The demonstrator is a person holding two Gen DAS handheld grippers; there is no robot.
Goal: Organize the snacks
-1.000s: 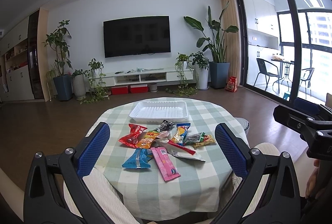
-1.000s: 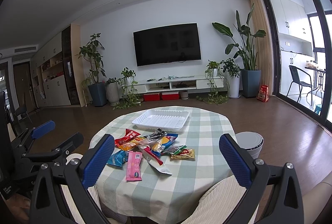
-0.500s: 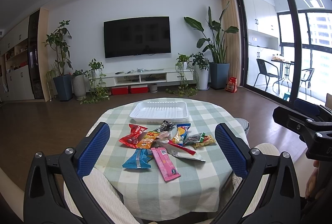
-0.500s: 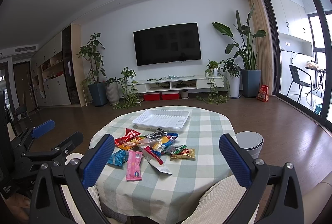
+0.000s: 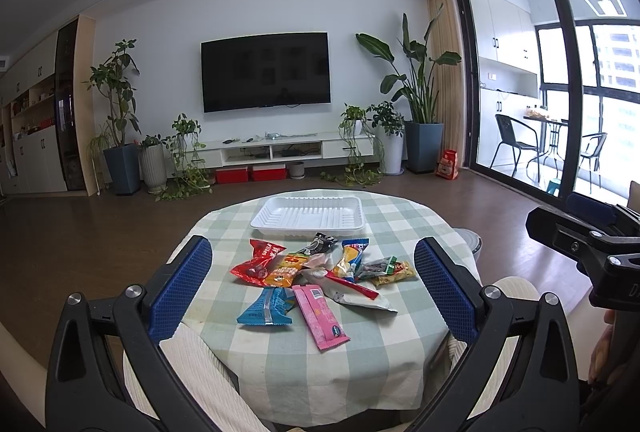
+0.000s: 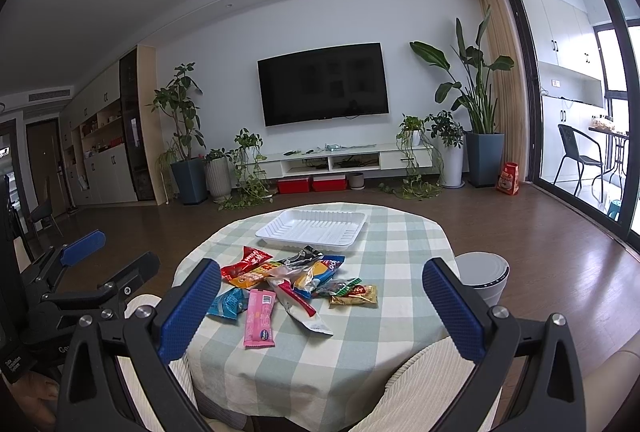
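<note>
A pile of snack packets point(image 5: 316, 272) lies mid-table on a round table with a green checked cloth point(image 5: 400, 312); it also shows in the right wrist view point(image 6: 296, 280). Nearest lie a pink packet point(image 5: 320, 316) and a blue packet point(image 5: 266, 308). An empty white tray point(image 5: 308, 219) sits behind the pile, also seen in the right wrist view point(image 6: 312, 232). My left gripper point(image 5: 314, 292) is open and empty, held back from the table's near edge. My right gripper point(image 6: 320, 308) is open and empty, also short of the table.
A white round bin point(image 6: 482, 282) stands on the floor right of the table. Cream ribbed cushions point(image 6: 424, 384) lie below the grippers. A TV wall with potted plants point(image 5: 116, 120) is far behind. The left gripper shows at the right wrist view's left edge point(image 6: 84, 264).
</note>
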